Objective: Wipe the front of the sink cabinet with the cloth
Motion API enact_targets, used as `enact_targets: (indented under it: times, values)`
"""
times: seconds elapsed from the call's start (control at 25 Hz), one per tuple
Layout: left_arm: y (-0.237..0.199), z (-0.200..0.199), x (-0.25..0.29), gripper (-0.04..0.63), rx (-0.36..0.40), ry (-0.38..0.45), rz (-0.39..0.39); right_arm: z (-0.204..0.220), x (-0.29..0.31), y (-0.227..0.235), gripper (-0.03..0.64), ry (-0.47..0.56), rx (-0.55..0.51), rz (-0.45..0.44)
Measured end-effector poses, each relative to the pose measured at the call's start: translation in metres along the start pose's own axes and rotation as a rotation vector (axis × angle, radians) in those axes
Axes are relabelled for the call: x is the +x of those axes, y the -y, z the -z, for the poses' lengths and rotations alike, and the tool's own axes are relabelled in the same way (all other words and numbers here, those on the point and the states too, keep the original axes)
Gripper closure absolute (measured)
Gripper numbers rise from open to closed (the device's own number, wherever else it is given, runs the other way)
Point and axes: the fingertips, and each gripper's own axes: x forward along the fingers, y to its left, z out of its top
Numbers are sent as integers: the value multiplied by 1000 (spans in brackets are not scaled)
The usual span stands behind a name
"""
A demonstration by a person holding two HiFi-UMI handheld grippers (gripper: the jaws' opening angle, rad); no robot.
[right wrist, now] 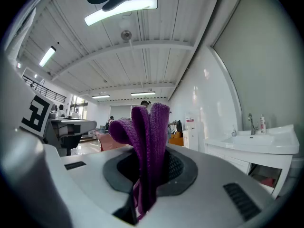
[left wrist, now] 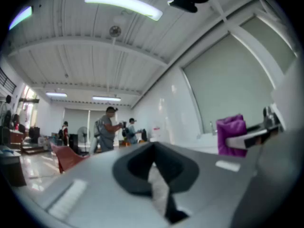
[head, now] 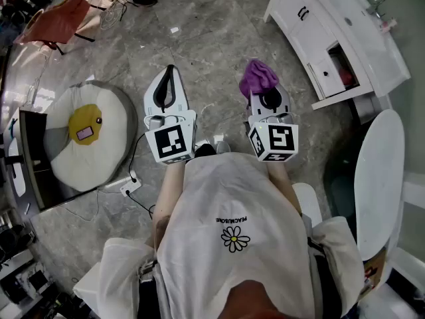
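Note:
The white sink cabinet [head: 312, 18] stands at the upper right of the head view, one small drawer [head: 330, 70] pulled open; the right gripper view shows the cabinet [right wrist: 256, 156] off to the right, some way from the jaws. My right gripper [head: 263, 90] is shut on a purple cloth [head: 257, 77], which sticks up in folds between its jaws [right wrist: 149, 141]. My left gripper [head: 170, 72] is held beside it over the floor, shut with nothing in it. From the left gripper view the cloth [left wrist: 231, 134] shows at the right.
A white toilet [head: 378, 178] stands at the right, near the cabinet. An egg-shaped cushion [head: 86, 135] lies on the grey marble floor at the left, with a power strip [head: 123, 186] and cables beside it. People stand far back in the room [left wrist: 108, 127].

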Motion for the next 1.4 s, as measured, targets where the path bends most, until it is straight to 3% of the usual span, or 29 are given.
enact_targets:
  times: [0.56, 0.8, 1.08, 1.4]
  values:
    - [-3, 8, 11, 589, -11, -33, -19, 22, 10, 1, 561, -46, 32, -65]
    - [-29, 29, 24, 589, -27, -72, -54, 37, 26, -9, 561, -105, 30, -86]
    - [-57, 47, 80, 589, -68, -66, -84, 39, 69, 30, 560, -118, 21, -2]
    - [-102, 65, 194, 589, -82, -83, -73, 42, 179, 53, 560, -148, 55, 37]
